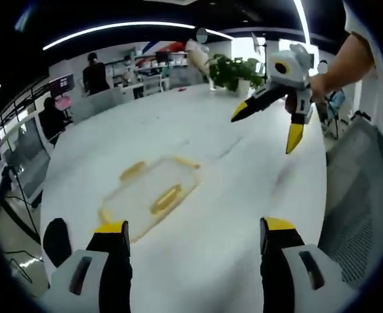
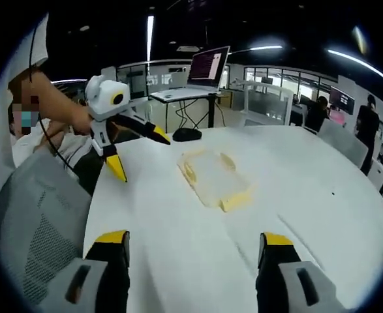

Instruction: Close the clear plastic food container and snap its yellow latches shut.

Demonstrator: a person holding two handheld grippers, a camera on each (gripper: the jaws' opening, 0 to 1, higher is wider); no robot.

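Clear container (image 1: 151, 194) with yellow latches (image 1: 166, 198) flat on white counter (image 1: 243, 195), no writing legible; left gripper (image 1: 195, 236) wide, empty; right gripper (image 2: 195, 238) wide, empty

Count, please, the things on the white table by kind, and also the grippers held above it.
Clear plastic container with yellow latches: 1
Potted plant: 1
Black computer mouse: 1
Grippers: 2, the left gripper and the right gripper, both with fingers apart
Total: 5
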